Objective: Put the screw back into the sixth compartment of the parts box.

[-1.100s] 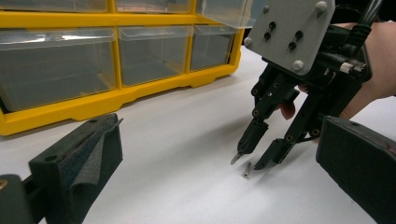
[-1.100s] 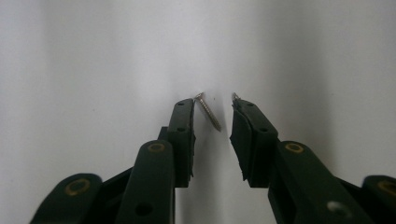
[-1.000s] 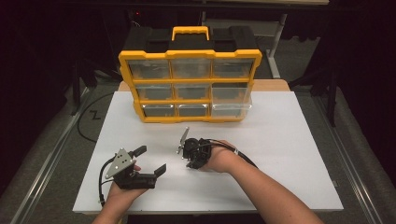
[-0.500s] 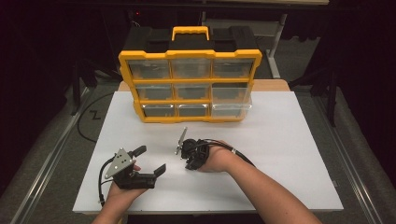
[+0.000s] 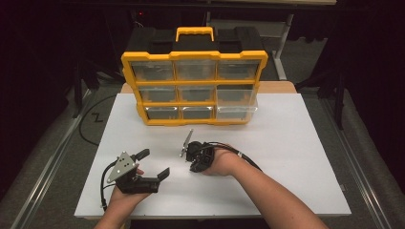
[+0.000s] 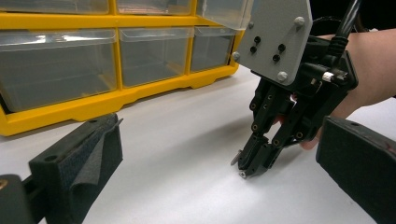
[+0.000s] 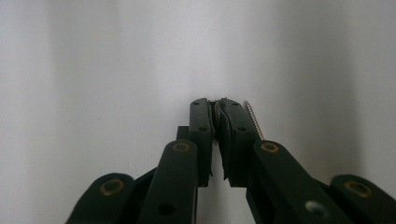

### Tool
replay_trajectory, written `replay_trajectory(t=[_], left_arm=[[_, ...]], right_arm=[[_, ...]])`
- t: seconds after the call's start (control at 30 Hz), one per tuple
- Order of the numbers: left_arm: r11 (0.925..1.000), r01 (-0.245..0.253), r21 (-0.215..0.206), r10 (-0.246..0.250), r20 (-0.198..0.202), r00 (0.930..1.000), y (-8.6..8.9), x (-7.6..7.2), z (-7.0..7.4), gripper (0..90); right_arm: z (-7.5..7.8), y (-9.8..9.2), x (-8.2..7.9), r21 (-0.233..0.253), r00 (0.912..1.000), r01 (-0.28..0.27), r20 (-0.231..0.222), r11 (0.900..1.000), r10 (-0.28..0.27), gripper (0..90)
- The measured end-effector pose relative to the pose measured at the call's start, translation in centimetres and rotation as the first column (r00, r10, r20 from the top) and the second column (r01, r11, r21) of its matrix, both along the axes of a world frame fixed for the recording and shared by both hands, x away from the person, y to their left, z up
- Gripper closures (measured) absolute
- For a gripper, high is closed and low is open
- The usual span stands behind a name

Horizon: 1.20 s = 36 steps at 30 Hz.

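Bright white tabletop, dark surroundings, soft focus

organizer (image 5: 193,86): yellow frame and handle, black top, clear drawers | table (image 5: 296,143): plain white | left gripper (image 5: 153,164): black, grey plate | right gripper (image 6: 250,165): black, brass-coloured rivets, grey plate | screw (image 7: 252,120): silvery | cables: black
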<state>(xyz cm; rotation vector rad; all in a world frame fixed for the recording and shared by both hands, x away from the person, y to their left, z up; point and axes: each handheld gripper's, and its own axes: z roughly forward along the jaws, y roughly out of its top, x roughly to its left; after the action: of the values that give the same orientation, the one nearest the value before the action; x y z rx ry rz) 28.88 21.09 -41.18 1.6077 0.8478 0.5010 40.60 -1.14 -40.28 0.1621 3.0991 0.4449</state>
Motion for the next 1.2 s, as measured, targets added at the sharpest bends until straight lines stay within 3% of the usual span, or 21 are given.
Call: replay_trajectory(t=[0.57, 0.73, 1.2], left_arm=[[1.0, -0.001, -0.001, 0.001, 0.0, 1.0, 0.0, 0.0, 0.0, 1.1], [1.0, 0.0, 0.002, 0.0, 0.0, 1.0, 0.0, 0.0, 0.0, 1.1], [1.0, 0.001, 0.0, -0.001, 0.0, 1.0, -0.1, 0.0, 0.0, 1.1]], right_arm=[[-0.1, -0.1, -0.1, 0.017, 0.9999, 0.014, -0.006, 1.0, -0.014, 89.8], [0.1, -0.1, -0.1, 0.003, 1.0, 0.001, -0.003, 1.0, -0.001, 89.7], [1.8, -1.6, -0.5, 0.007, 0.9991, 0.023, 0.036, 1.0, -0.024, 89.7]])
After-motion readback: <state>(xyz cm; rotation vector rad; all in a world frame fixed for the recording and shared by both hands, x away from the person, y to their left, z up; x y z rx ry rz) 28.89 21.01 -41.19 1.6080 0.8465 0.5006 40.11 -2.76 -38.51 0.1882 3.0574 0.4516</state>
